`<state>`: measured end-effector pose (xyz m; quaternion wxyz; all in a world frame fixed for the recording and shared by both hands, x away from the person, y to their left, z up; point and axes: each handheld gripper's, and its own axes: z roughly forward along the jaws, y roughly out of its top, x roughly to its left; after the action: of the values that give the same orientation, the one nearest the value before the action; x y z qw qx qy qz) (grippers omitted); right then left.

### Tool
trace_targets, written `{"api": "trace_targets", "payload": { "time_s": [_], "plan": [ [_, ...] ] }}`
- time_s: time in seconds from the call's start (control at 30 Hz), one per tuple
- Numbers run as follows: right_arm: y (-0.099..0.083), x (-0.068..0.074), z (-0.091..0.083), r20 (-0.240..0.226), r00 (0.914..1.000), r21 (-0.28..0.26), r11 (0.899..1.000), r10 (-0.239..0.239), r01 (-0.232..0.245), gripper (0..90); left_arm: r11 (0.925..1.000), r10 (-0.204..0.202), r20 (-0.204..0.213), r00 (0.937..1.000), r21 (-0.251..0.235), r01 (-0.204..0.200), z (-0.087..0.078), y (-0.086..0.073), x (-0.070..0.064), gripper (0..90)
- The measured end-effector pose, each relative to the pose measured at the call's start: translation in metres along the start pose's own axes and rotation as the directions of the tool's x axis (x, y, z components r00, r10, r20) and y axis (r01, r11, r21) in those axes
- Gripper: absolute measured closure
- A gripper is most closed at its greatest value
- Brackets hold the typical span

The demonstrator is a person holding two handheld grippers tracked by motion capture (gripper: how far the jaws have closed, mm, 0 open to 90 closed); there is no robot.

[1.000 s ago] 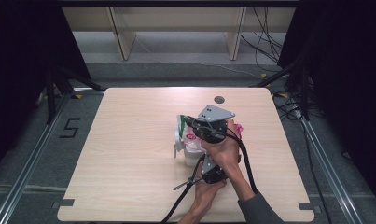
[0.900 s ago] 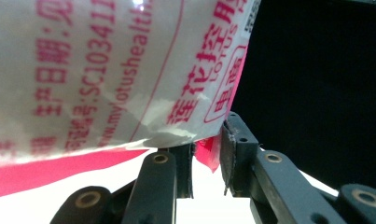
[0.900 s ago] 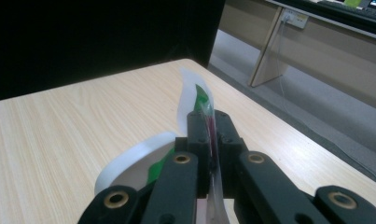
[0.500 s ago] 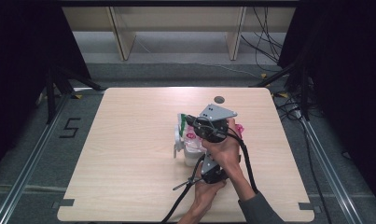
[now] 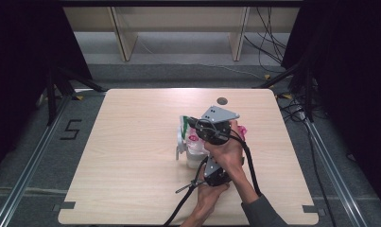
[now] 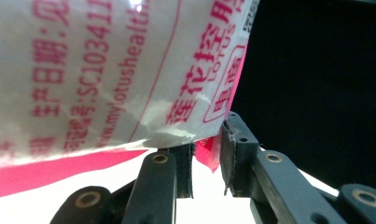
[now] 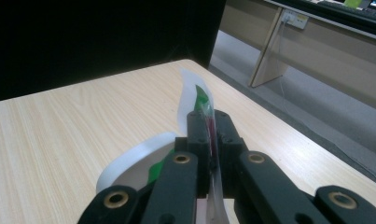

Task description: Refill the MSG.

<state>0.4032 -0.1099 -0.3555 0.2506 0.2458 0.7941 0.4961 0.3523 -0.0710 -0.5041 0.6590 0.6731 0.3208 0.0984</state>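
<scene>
1. Hands meet right of the middle of the wooden table [image 5: 131, 156] in the high view. The right gripper [image 5: 194, 124] lies farther from the person, pointing left, with its grey plate on top; the left gripper [image 5: 208, 163] sits nearer the person, just behind it. Both reach into a crinkled plastic bag [image 5: 192, 142], white with green and pink print, which rests on the table between them.

2. Left gripper view: the bag [image 6: 106, 70], white with red lettering, hangs close above the jaws. The left gripper [image 6: 206, 154] pinches a pink corner of it, the jaws only narrowly apart around the film.

3. Right gripper view: the right gripper [image 7: 209, 135] is clamped tight on a thin upright edge of the bag [image 7: 195, 95], white and green, standing above the table [image 7: 59, 130].
</scene>
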Motion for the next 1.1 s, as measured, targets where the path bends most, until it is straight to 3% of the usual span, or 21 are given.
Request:
{"api": "trace_targets", "payload": {
  "time_s": [0.07,0.13,0.2,0.27,0.3,0.33,0.37,0.43,0.5,0.6,0.67,0.9,0.93,1.0,1.1],
  "plan": [
    [0.0006,-0.0001,-0.0012,-0.004,1.0,0.0,1.0,-0.007,0.007,88.3,0.9998,0.007,-0.006,1.0,0.016,-0.006,-0.0014,0.0008,-0.0002,75.4],
    [0.0001,0.0031,-0.0007,0.004,0.9998,-0.004,1.0,0.018,-0.018,88.4,1.0,0.002,-0.004,1.0,0.007,-0.002,-0.0008,0.0005,-0.0003,75.5],
    [0.0001,0.0015,0.0005,-0.015,0.9999,0.005,1.0,0.001,-0.001,88.4,0.9999,-0.007,0.008,0.9999,-0.008,0.007,-0.0003,0.0001,-0.0001,75.4],
    [0.0003,0.0033,0.0,-0.018,0.9995,0.011,1.0,0.026,-0.026,88.4,1.0,0.0,-0.003,1.0,-0.005,0.0,-0.0004,0.0003,-0.0003,75.4],
    [0.0005,0.0028,0.0001,0.001,1.0,-0.007,1.0,0.001,-0.001,88.4,0.9999,-0.002,-0.003,1.0,-0.01,0.002,0.0002,0.0002,-0.0004,75.4],
    [0.0006,0.0028,0.0001,-0.007,1.0,-0.007,1.0,0.002,-0.002,88.4,0.9998,0.006,-0.011,0.9999,0.019,-0.005,-0.0018,0.0012,-0.0009,75.4],
    [0.0006,0.0025,-0.0001,0.0,1.0,-0.002,1.0,0.005,-0.005,88.3,1.0,-0.001,0.006,1.0,-0.008,0.002,-0.0004,0.0002,-0.0009,75.3],
    [0.0003,0.0026,0.0005,-0.025,0.9994,0.009,1.0,0.025,-0.025,88.4,1.0,-0.001,0.008,1.0,-0.009,0.001,-0.0003,0.0003,-0.0006,75.3],
    [0.0009,0.0027,-0.0006,-0.004,1.0,-0.005,1.0,0.001,-0.001,88.3,0.9999,-0.001,0.01,0.9999,-0.012,0.001,-0.0002,0.0006,-0.0002,75.5],
    [0.0015,0.0033,-0.0015,-0.018,0.9996,0.005,1.0,0.023,-0.023,88.3,0.9999,0.001,0.006,1.0,-0.01,-0.001,-0.0011,0.0011,-0.0008,75.4],
    [0.0017,0.003,-0.0011,-0.003,1.0,-0.009,1.0,-0.003,0.003,88.4,0.9999,0.001,0.006,1.0,-0.01,-0.001,-0.0006,0.0011,-0.0006,75.4],
    [0.0009,0.0019,-0.0014,-0.022,0.9997,0.01,1.0,0.014,-0.014,88.4,1.0,0.002,0.002,1.0,0.001,-0.002,-0.0006,0.0008,-0.0005,75.5],
    [0.001,0.0023,-0.0019,-0.002,0.9998,-0.003,1.0,0.019,-0.019,88.4,1.0,0.001,0.003,1.0,-0.004,-0.001,-0.0007,0.0009,-0.0009,75.5],
    [0.0015,0.0022,-0.0021,-0.008,0.9997,-0.001,1.0,0.021,-0.021,88.4,0.9999,0.006,0.003,1.0,-0.009,-0.006,-0.001,0.0013,-0.0007,75.5],
    [0.0016,0.0034,-0.001,-0.002,0.9999,0.003,1.0,-0.01,0.01,88.3,0.9999,0.005,0.007,1.0,-0.009,-0.005,-0.0004,0.0012,-0.0006,75.5]
  ]
}}
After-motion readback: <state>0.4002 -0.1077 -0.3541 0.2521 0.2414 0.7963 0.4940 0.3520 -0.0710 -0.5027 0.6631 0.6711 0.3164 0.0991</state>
